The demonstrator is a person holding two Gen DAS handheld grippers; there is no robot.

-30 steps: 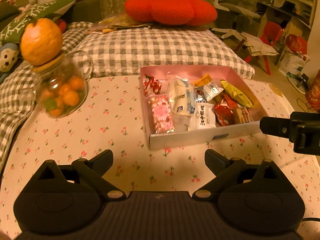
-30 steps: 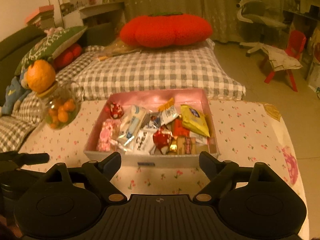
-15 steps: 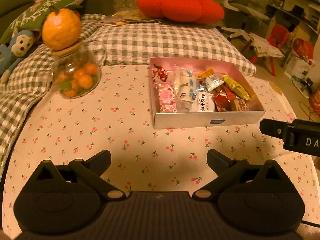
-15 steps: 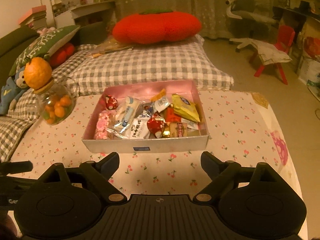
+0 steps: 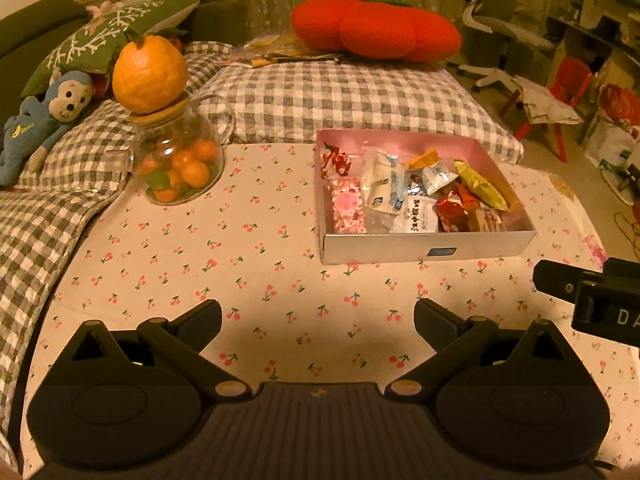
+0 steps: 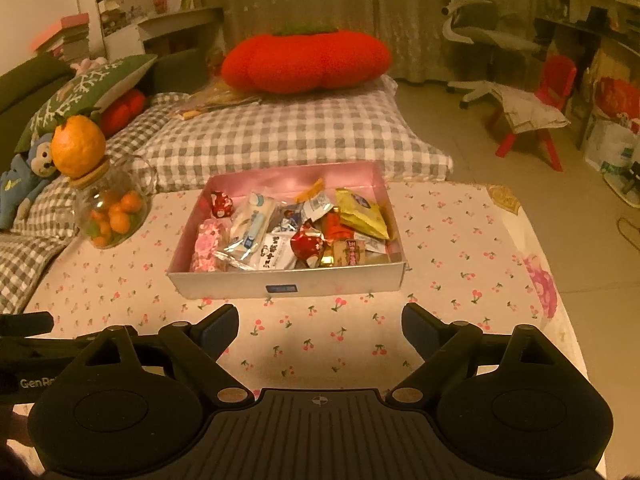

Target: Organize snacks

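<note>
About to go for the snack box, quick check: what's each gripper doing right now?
Left gripper: open, nothing between its fingers, short of the snack box.
Right gripper: open, empty, also short of the box.

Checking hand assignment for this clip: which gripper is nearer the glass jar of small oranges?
Left. The left gripper is open, right of and short of the jar; the right gripper, open, faces the snack box, farther off.

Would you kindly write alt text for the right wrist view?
A pink box full of wrapped snacks sits on a cherry-print tablecloth, just beyond the open, empty right tool. To its left stands a glass jar of small oranges, topped by a large orange.
</note>
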